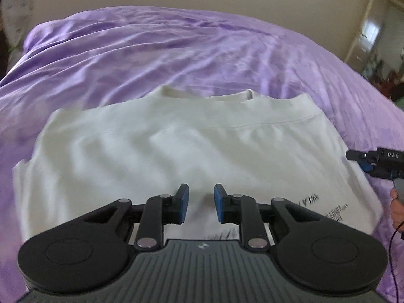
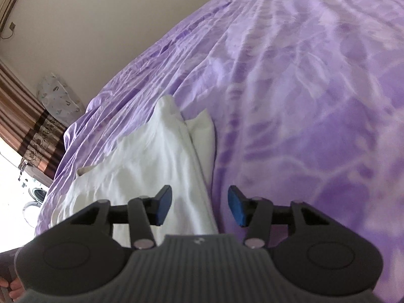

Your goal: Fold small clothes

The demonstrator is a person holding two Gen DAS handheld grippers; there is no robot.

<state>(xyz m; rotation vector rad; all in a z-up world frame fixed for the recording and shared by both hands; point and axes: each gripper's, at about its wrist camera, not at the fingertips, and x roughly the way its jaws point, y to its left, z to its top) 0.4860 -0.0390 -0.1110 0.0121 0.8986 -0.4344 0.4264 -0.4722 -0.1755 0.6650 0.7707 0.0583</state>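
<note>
I hold my left gripper (image 1: 201, 203) above the near part of the white shirt (image 1: 176, 151), jaws parted by a narrow gap with nothing between the blue pads (image 1: 183, 203). My right gripper (image 2: 199, 205) hangs over the shirt's right edge, jaws set wider and also empty; the edge runs up between its pads, apparently without contact. I judge both are clear of the cloth so that a fold can settle undisturbed.

The shirt lies flat on the purple bedsheet (image 1: 126, 58), near my side of the bed. It is white and partly folded: a doubled layer with a stitched hem crosses its far part, and a second layer shows beyond it. Dark printed lettering (image 1: 328, 209) sits at the near right corner. Soft ripples remain across its middle.
</note>
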